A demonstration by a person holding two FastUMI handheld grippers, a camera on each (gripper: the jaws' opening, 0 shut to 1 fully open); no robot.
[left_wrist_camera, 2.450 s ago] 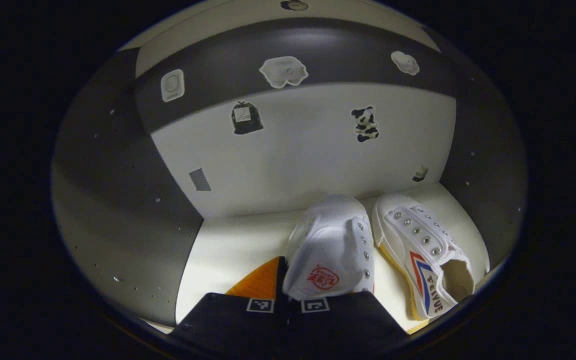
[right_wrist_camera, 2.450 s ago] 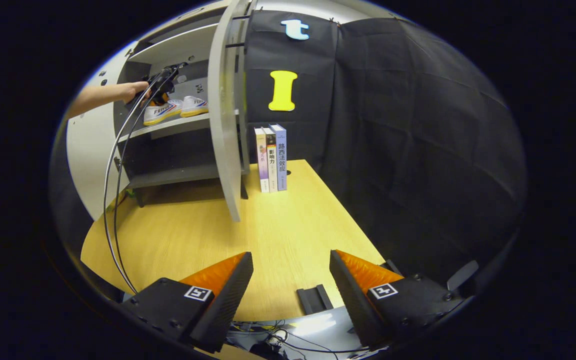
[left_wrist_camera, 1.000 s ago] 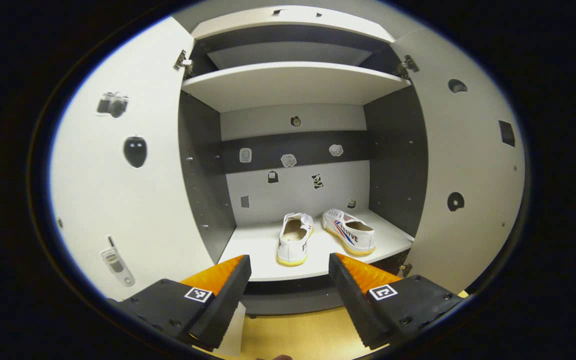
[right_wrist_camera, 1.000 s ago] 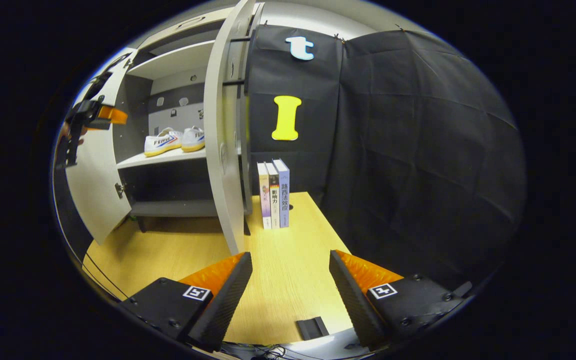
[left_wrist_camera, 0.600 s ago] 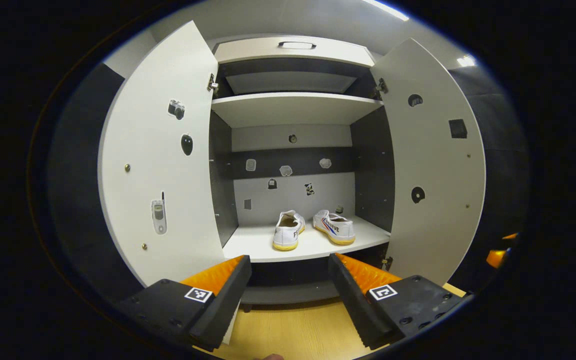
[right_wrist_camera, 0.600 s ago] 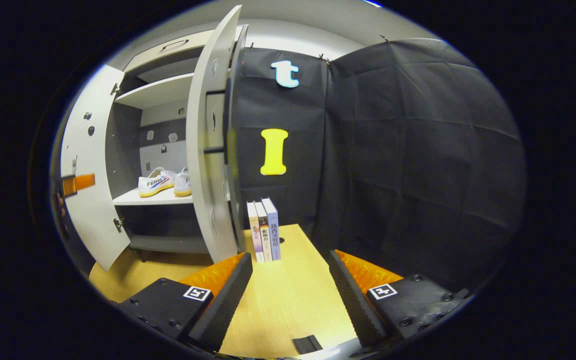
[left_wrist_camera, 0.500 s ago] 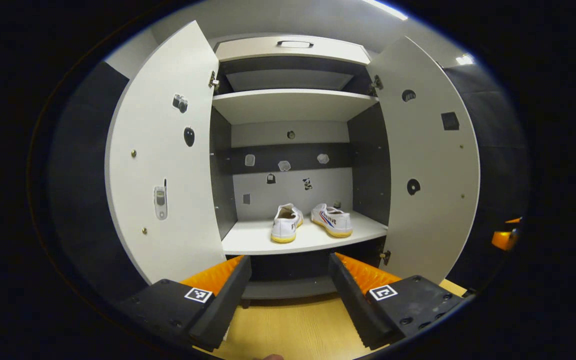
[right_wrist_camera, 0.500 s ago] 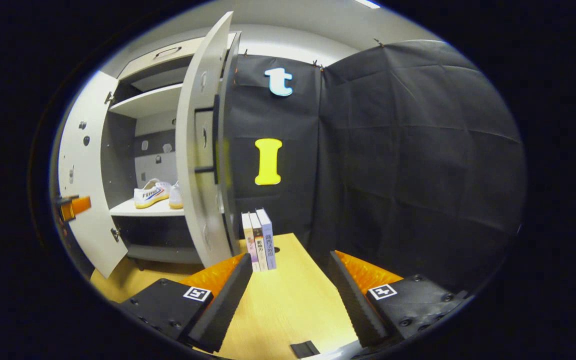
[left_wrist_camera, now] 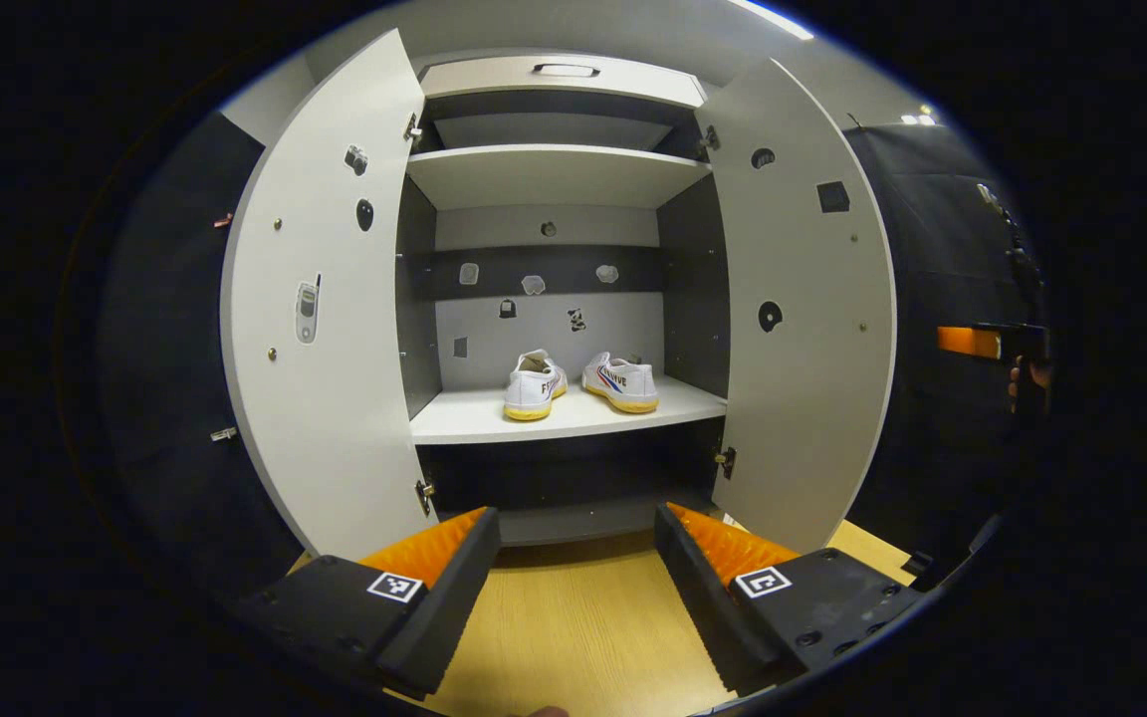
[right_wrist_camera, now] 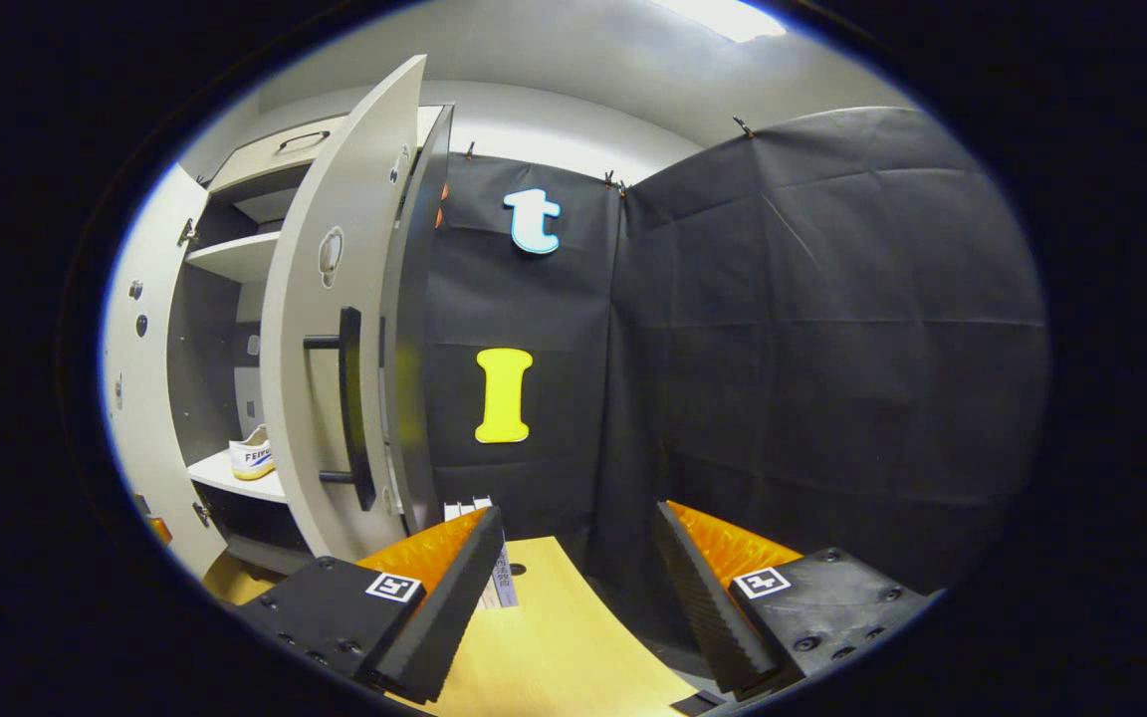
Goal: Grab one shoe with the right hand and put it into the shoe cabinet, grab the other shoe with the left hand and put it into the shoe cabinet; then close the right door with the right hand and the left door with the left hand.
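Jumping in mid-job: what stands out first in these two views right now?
The shoe cabinet stands wide open, its left door and right door swung out. Two white sneakers sit side by side on its middle shelf. The right gripper, open, faces the right door's black handle.

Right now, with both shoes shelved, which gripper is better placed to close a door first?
The right gripper, probably: it is open and empty, and the right door, with its handle, stands just ahead to its left, still wide open.
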